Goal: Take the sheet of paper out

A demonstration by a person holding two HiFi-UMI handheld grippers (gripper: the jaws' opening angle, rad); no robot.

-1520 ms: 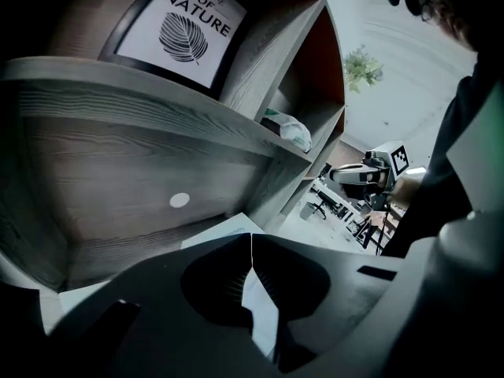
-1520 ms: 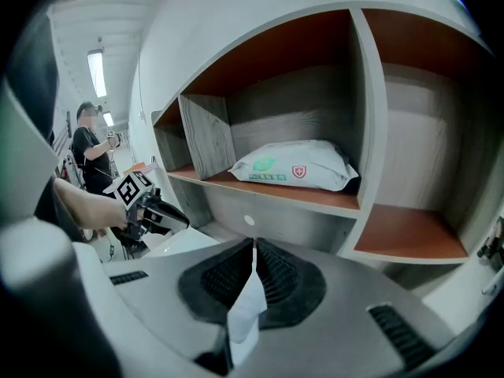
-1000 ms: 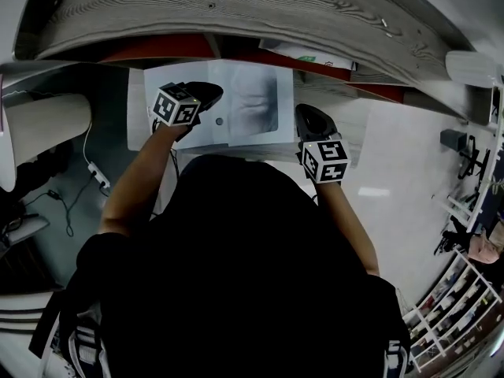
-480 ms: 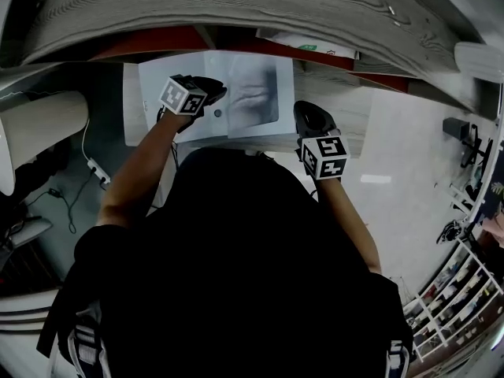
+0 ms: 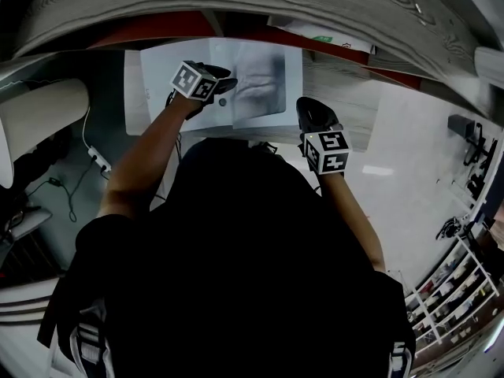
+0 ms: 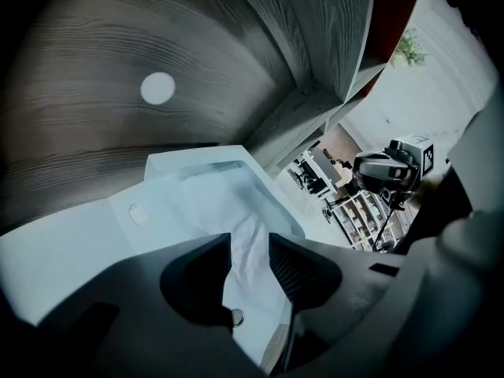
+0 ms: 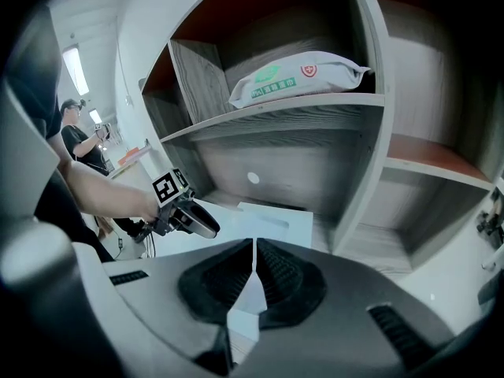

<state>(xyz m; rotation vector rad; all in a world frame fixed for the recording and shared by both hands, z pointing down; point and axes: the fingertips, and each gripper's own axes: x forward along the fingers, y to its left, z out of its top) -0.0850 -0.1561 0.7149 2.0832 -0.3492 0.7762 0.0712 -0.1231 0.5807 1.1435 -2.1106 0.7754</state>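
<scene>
Grey wood-grain shelf unit point(image 7: 354, 109) with red-brown back panels fills the background. White tray point(image 6: 71, 250) lies flat on its lowest board. Green-printed white bag point(image 7: 299, 73) lies on a shelf higher up. Sheet of paper point(image 6: 236, 211), crumpled, lies in the tray's sunken compartment, not yet out. Left gripper point(image 6: 250, 246) points down over that compartment. Its fingers point(image 6: 303, 270) have just been opening and stand apart. The paper shows between them, with neither pad pressing it. Right gripper point(image 7: 253, 250) hangs near the tray's right-hand near corner, its fingers point(image 7: 220, 282) closed together on nothing. Small metal ring point(image 6: 233, 316) sits on the tray beside the compartment.
</scene>
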